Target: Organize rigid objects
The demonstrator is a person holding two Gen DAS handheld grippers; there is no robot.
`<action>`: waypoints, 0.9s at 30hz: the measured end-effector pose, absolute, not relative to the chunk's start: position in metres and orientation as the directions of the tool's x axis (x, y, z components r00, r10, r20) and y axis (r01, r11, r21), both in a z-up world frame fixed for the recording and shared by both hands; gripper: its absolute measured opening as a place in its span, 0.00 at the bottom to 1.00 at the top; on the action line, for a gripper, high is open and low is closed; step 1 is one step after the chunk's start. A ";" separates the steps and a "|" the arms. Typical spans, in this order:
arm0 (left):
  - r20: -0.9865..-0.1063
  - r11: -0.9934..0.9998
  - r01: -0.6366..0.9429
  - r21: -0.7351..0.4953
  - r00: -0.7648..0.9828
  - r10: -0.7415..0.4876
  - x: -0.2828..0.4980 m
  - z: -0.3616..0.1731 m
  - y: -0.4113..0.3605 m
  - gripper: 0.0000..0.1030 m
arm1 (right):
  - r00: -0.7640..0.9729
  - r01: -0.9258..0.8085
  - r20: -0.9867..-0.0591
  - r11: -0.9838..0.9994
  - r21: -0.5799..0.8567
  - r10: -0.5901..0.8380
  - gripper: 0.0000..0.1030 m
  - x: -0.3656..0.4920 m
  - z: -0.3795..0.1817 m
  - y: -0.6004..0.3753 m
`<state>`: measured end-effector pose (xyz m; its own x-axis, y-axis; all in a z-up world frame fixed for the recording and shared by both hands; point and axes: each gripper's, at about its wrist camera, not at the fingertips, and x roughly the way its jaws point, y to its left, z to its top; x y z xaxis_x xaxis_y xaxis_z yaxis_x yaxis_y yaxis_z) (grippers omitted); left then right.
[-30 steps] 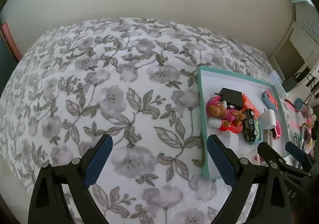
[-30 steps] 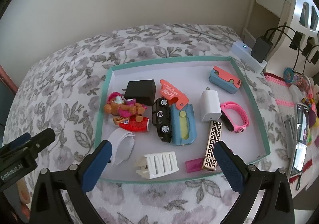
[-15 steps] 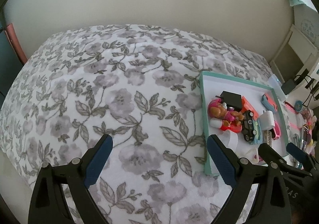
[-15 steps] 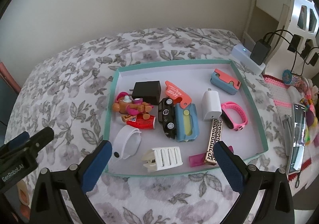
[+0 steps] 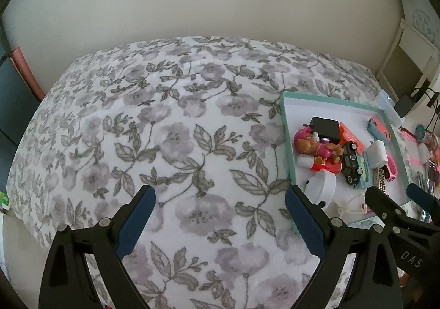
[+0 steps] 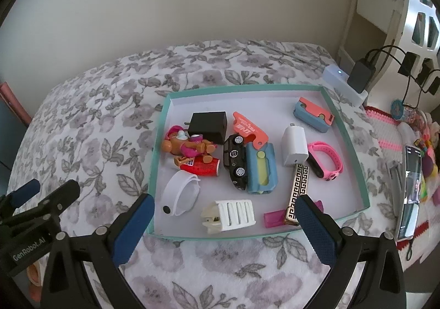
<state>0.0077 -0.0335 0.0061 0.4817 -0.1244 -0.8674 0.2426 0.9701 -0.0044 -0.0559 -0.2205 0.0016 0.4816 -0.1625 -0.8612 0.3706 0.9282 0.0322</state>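
Fleece bedding (image 6: 90, 127) printed with grey flowers and leaves covers the whole surface, soft and slightly napped. On it sits a shallow rectangular tray (image 6: 161, 149) with thin teal walls and a smooth white floor; in the left wrist view the tray (image 5: 286, 141) lies off to the right of that gripper. Small hard things fill it: a blue case with a yellow slot (image 6: 260, 168), a glossy black toy car (image 6: 235, 163) lying against the case's left side, a matt black cube charger (image 6: 210, 124), a white plug adapter (image 6: 294, 145), a curved white band (image 6: 183, 193), a ribbed white clip (image 6: 229, 215), a pink wristband (image 6: 327, 160), a gold bar with a key pattern (image 6: 297, 190), and a brown and pink figure (image 6: 187, 144) lying on a red can (image 6: 200, 167).

The right gripper (image 6: 224, 222) hangs over the tray's near edge, its blue-padded fingers spread wide and empty, with the ribbed clip between them and the white band just by the left pad. The left gripper (image 5: 220, 215) is likewise spread wide over bare bedding, holding nothing, the tray's near left corner just beside its right finger.
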 end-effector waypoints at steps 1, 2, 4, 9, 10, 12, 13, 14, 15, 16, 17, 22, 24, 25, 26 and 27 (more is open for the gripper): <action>-0.867 0.970 0.241 -0.003 0.483 -0.123 0.007 0.006 -0.033 0.93 | 0.482 0.370 -0.861 0.929 0.032 -0.163 1.00 -0.056 0.002 -0.220; -0.866 0.971 0.240 -0.001 0.486 -0.121 0.007 0.007 -0.032 0.93 | 0.483 0.369 -0.860 0.929 0.031 -0.163 1.00 -0.056 0.003 -0.220; -0.864 0.972 0.235 -0.003 0.489 -0.121 0.006 0.008 -0.031 0.93 | 0.485 0.367 -0.859 0.930 0.031 -0.163 1.00 -0.056 0.003 -0.220; -0.860 0.972 0.236 -0.006 0.494 -0.126 0.004 0.010 -0.031 0.93 | 0.487 0.366 -0.858 0.930 0.030 -0.163 1.00 -0.057 0.004 -0.220; -0.859 0.971 0.237 -0.004 0.496 -0.125 0.003 0.010 -0.032 0.93 | 0.487 0.365 -0.858 0.930 0.031 -0.163 1.00 -0.057 0.004 -0.220; -0.858 0.972 0.237 0.000 0.498 -0.121 0.003 0.010 -0.032 0.93 | 0.488 0.367 -0.857 0.930 0.030 -0.164 1.00 -0.058 0.005 -0.219; -0.857 0.972 0.235 0.005 0.502 -0.118 0.003 0.011 -0.033 0.93 | 0.488 0.366 -0.857 0.930 0.030 -0.164 1.00 -0.058 0.005 -0.219; -0.857 0.972 0.234 0.010 0.504 -0.113 0.004 0.011 -0.033 0.93 | 0.489 0.365 -0.856 0.930 0.029 -0.165 1.00 -0.058 0.005 -0.219; -0.856 0.972 0.233 0.016 0.506 -0.107 0.004 0.011 -0.033 0.93 | 0.490 0.365 -0.856 0.930 0.029 -0.166 1.00 -0.058 0.006 -0.219; -0.855 0.972 0.233 0.021 0.508 -0.103 0.004 0.011 -0.033 0.93 | 0.490 0.365 -0.856 0.931 0.028 -0.166 1.00 -0.058 0.006 -0.219; -0.856 0.972 0.233 0.023 0.508 -0.102 0.004 0.011 -0.033 0.93 | 0.490 0.364 -0.856 0.931 0.028 -0.166 1.00 -0.058 0.006 -0.219; -0.854 0.971 0.238 0.025 0.510 -0.104 0.004 0.011 -0.034 0.93 | 0.491 0.363 -0.855 0.931 0.026 -0.167 1.00 -0.059 0.007 -0.218; -0.853 0.971 0.236 0.026 0.511 -0.102 0.004 0.011 -0.033 0.93 | 0.490 0.364 -0.856 0.931 0.026 -0.168 1.00 -0.058 0.007 -0.218; -0.854 0.971 0.236 0.027 0.511 -0.101 0.004 0.011 -0.033 0.93 | 0.490 0.364 -0.856 0.931 0.026 -0.167 1.00 -0.058 0.007 -0.218; -0.855 0.971 0.237 0.026 0.509 -0.101 0.004 0.011 -0.033 0.93 | 0.489 0.364 -0.856 0.931 0.026 -0.168 1.00 -0.058 0.007 -0.217; -0.856 0.971 0.236 0.024 0.507 -0.103 0.004 0.011 -0.033 0.93 | 0.489 0.364 -0.856 0.931 0.026 -0.168 1.00 -0.058 0.006 -0.217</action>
